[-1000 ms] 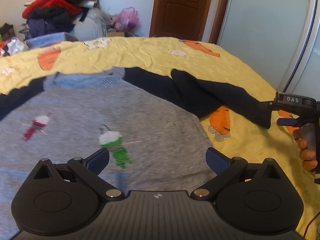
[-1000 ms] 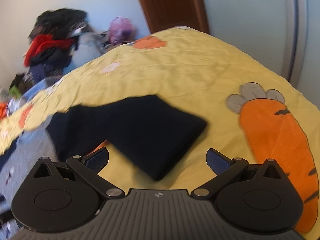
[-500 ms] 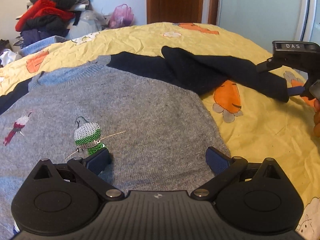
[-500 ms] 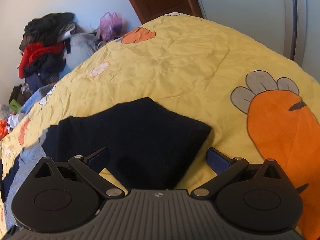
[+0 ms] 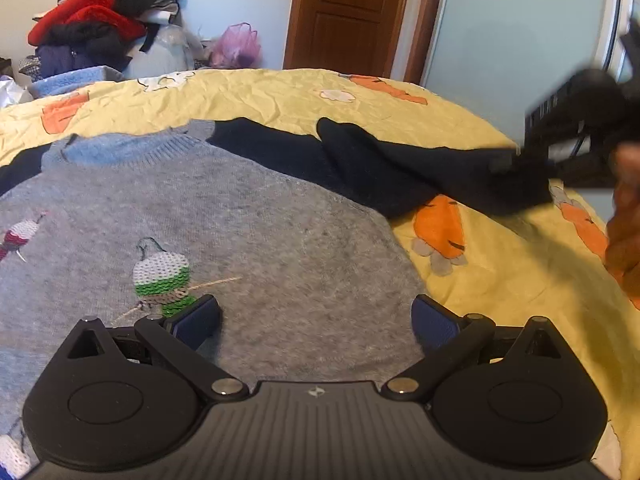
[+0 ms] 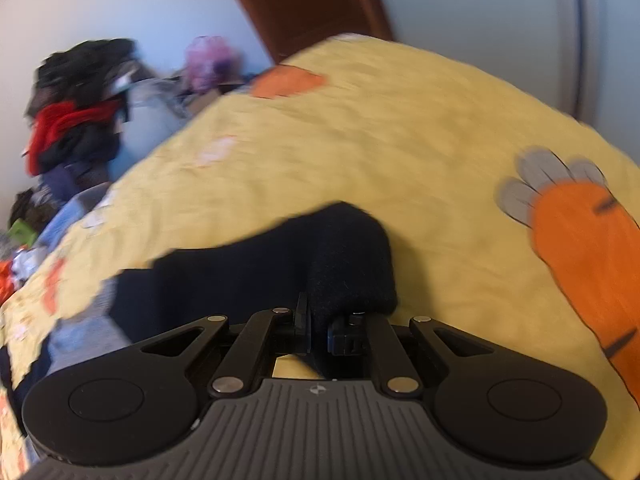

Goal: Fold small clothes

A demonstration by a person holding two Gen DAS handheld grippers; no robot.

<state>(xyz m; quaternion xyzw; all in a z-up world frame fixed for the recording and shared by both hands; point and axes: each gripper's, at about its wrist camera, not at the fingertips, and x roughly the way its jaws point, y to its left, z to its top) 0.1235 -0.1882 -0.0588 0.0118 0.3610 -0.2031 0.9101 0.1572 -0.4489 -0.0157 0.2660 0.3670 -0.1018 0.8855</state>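
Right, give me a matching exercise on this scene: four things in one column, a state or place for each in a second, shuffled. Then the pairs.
Things:
1. left gripper
2. right gripper
3. grey sweater
4. clothes pile

States or places:
A. heaped beyond the bed
B. shut on the dark sleeve
C. open above the knit
D. spread flat on the yellow bedspread

Pairs: 1-C, 2-B, 3-D, 4-A

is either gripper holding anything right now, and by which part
The right gripper is shut on the cuff end of the sweater's dark sleeve. The left gripper is open, holding nothing.
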